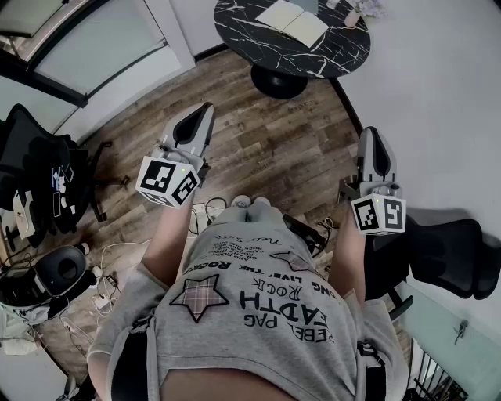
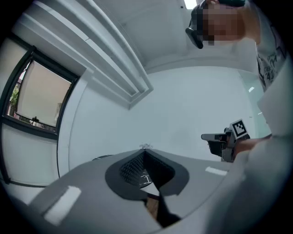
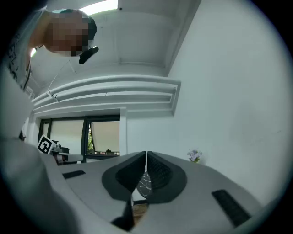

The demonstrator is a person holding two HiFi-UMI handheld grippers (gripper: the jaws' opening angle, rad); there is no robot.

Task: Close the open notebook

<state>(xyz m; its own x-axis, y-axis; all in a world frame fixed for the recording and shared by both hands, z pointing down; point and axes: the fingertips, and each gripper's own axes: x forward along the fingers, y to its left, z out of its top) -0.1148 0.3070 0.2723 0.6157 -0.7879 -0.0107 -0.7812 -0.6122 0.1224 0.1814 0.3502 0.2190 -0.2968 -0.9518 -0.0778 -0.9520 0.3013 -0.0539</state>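
Beyond the shirt (image 1: 258, 309), left gripper (image 1: 205, 107) and right gripper (image 1: 374, 133) are closed, empty, far from the notebook (image 1: 292, 22).

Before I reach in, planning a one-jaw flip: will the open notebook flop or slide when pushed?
The notebook lies open, flat and thin, so a lifted half likely flexes rather than rising stiffly, and it is probably light. The table looks polished, so it may slide.

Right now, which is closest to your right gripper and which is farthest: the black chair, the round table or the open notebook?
Going by the head view, from the right gripper:
1. Black chair, close by on its right side.
2. Round table, ahead across the floor; its front rim comes next.
3. Open notebook, farther back on the tabletop.
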